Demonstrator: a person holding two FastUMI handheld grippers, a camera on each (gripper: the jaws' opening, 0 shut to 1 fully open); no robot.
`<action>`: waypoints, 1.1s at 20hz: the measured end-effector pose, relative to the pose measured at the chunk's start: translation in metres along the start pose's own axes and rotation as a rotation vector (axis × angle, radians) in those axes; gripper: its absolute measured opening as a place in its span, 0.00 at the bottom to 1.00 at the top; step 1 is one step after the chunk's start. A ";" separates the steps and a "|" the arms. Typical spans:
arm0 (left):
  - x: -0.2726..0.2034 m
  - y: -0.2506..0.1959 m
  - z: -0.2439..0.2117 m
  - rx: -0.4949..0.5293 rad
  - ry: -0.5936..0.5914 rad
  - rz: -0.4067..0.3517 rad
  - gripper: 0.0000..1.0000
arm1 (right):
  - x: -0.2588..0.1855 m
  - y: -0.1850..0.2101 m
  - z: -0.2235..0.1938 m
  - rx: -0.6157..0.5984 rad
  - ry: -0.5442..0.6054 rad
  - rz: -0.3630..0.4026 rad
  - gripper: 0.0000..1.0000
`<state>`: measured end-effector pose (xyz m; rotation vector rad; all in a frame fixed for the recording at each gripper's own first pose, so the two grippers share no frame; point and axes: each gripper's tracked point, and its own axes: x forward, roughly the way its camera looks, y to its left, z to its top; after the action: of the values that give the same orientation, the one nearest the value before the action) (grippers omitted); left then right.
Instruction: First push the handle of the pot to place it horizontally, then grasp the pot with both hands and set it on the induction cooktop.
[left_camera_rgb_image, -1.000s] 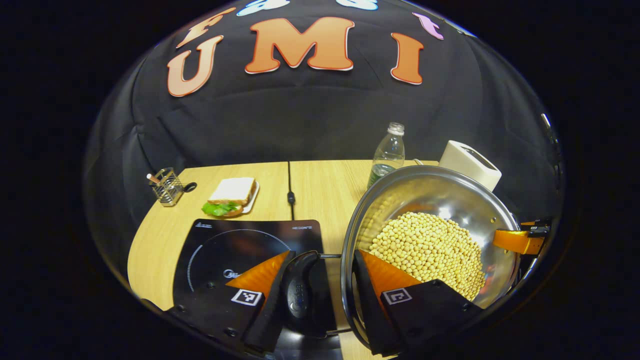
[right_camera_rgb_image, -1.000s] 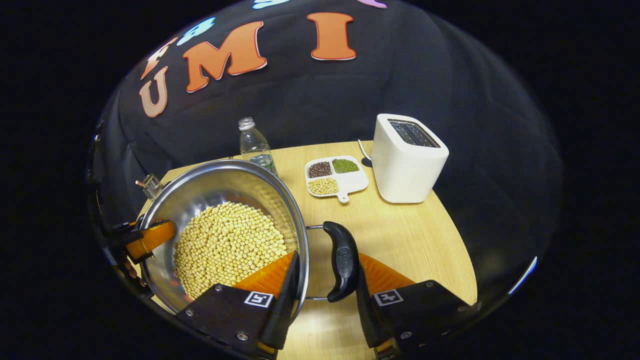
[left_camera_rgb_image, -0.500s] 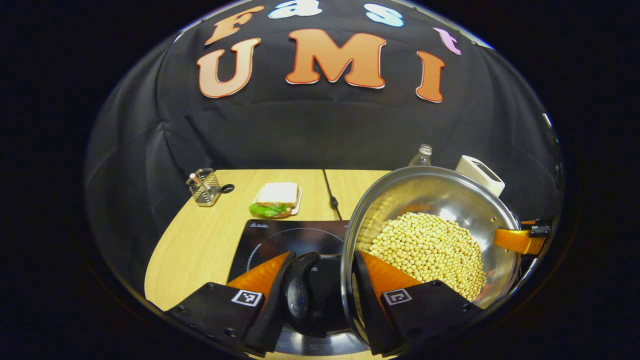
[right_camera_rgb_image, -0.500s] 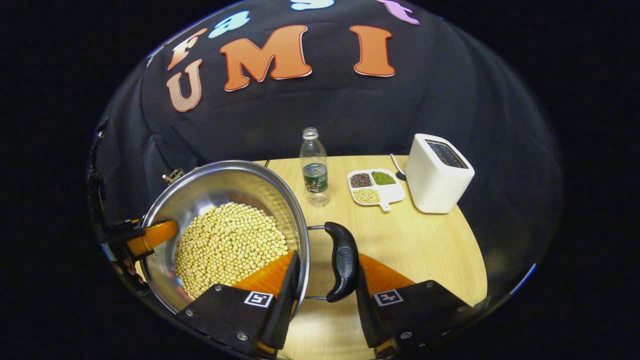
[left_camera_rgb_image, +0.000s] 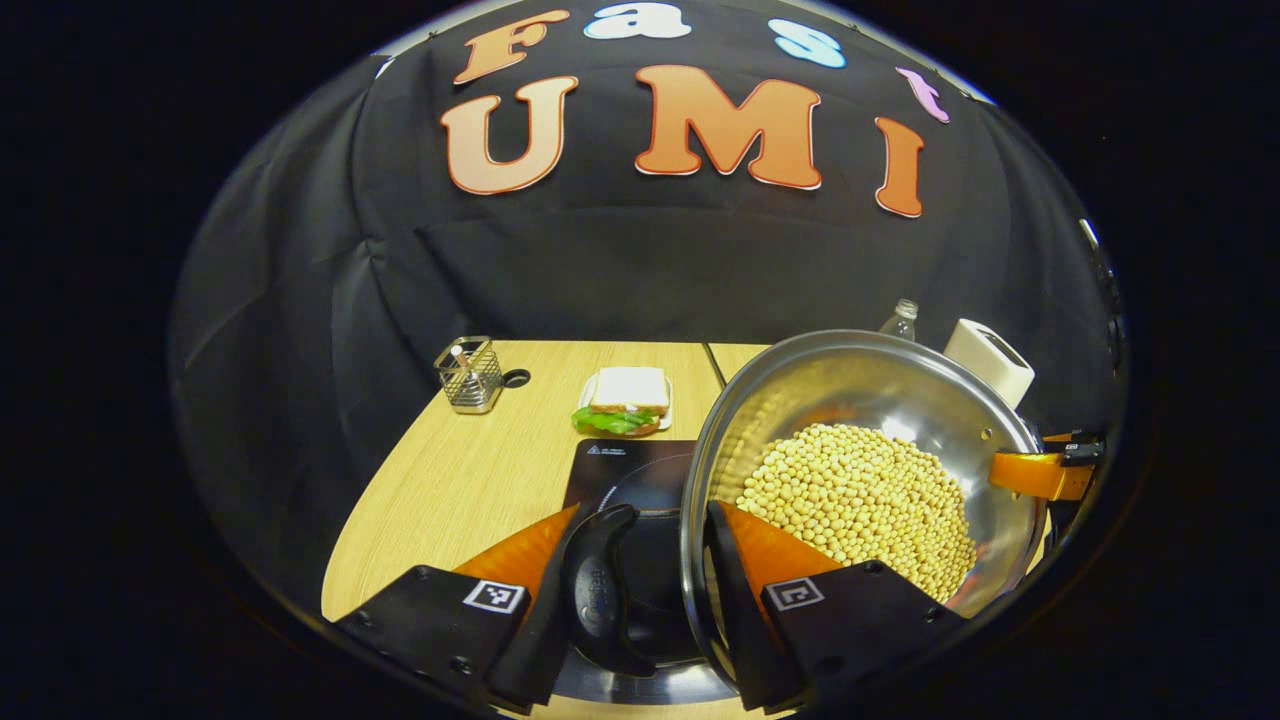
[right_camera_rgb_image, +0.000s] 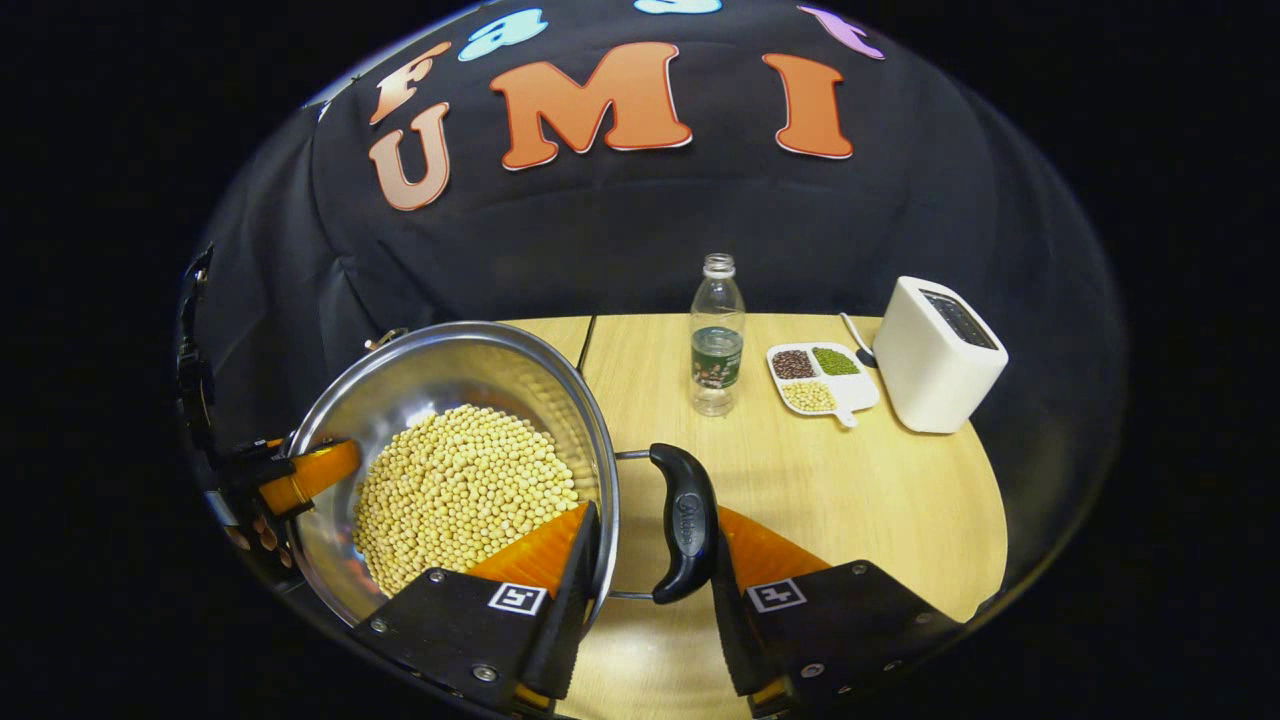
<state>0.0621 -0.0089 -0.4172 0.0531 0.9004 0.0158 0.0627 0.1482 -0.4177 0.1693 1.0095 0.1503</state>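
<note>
we hold the pot (left_camera_rgb_image: 860, 480) of beans (left_camera_rgb_image: 860, 495) with both grippers, the left gripper (left_camera_rgb_image: 635, 590) and right gripper (right_camera_rgb_image: 645, 580) each clamped across rim and side handle. since a second ago it has moved left, now partly above the cooktop (left_camera_rgb_image: 625, 470).

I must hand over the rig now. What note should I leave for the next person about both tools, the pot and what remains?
Left tool: shut on the pot's left handle, one finger outside it, one inside the rim.
Right tool: shut on the pot's right handle, gripped the same way.
Pot: full of soybeans, held by both tools, partly above the induction cooktop.
Done: both handles grasped, pot carried to the cooktop.
Left: centre the pot over the cooktop ring, lower it level so no beans spill, then open both tools.
</note>
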 end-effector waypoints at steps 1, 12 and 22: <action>0.001 0.006 -0.004 -0.006 0.010 0.003 0.73 | 0.003 0.002 -0.001 -0.005 0.005 0.005 0.58; 0.033 0.049 -0.026 -0.023 0.077 0.019 0.73 | 0.061 0.049 -0.009 -0.037 0.068 0.007 0.59; 0.073 0.071 -0.043 -0.011 0.134 0.044 0.77 | 0.103 0.060 -0.022 -0.037 0.123 0.001 0.59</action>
<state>0.0750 0.0664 -0.4973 0.0623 1.0333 0.0653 0.0951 0.2290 -0.5018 0.1276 1.1283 0.1818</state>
